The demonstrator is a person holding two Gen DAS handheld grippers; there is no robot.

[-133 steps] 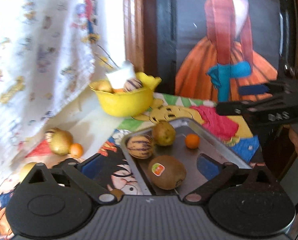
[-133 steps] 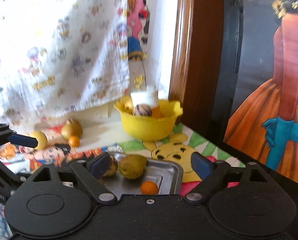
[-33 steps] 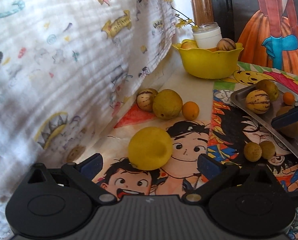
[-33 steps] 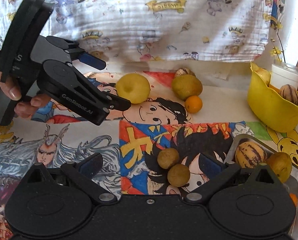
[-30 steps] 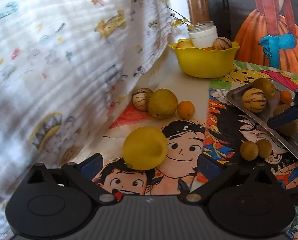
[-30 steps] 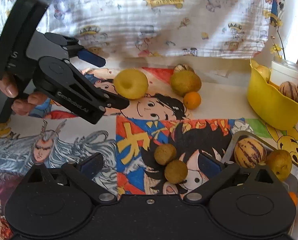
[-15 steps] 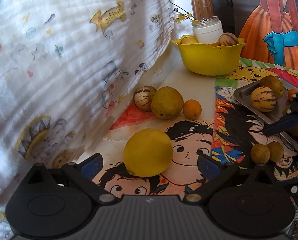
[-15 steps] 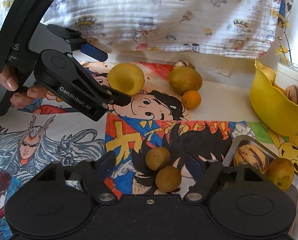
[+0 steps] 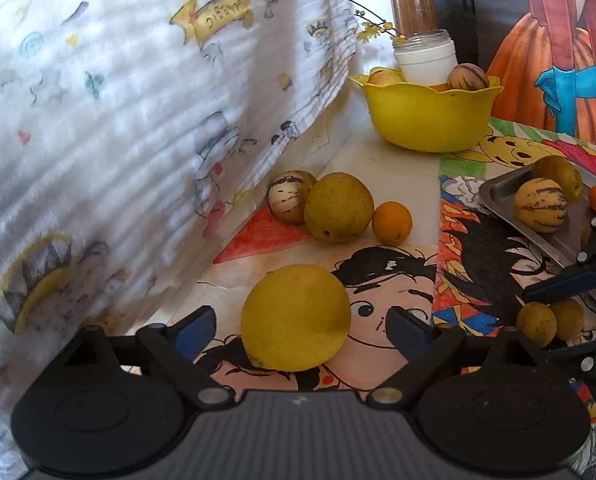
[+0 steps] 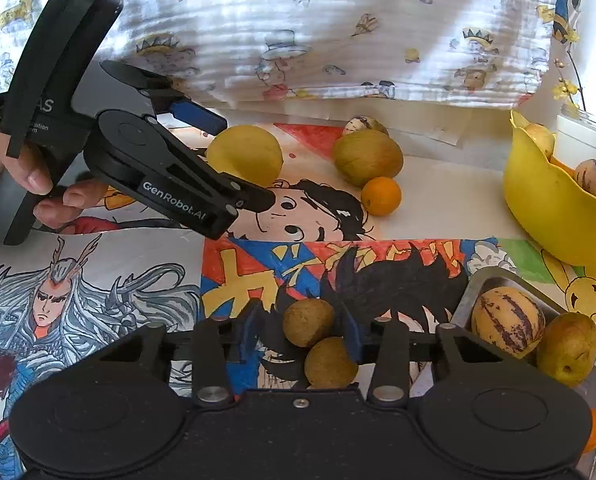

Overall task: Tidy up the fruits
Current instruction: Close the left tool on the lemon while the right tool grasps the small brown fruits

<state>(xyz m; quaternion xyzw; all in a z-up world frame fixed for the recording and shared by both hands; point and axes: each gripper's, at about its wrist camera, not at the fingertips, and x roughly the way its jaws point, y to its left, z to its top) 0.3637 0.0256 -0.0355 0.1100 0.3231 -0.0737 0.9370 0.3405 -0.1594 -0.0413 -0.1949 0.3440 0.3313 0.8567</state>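
Right wrist view, lower centre: the right gripper [image 10: 303, 334] is closing its jaws, the blue pads [image 10: 351, 334] drawn in beside a small brown fruit [image 10: 308, 322]; whether they already press it I cannot tell. A second small brown fruit [image 10: 330, 362] touches it just below. At lower right, a metal tray [image 10: 467, 292] holds a striped melon [image 10: 507, 322] and a greenish pear [image 10: 567, 348].

Left wrist view, bottom centre: the left gripper [image 9: 299, 330] is closing too, jaws wide on either side of a big yellow fruit [image 9: 296, 316] without touching it. Higher up, a striped fruit [image 9: 288, 200], a green-yellow fruit [image 9: 337, 206] and a small orange [image 9: 391, 222] sit in a row. At upper right stands a yellow bowl [image 9: 429, 116] with a white jar [image 9: 425, 58].
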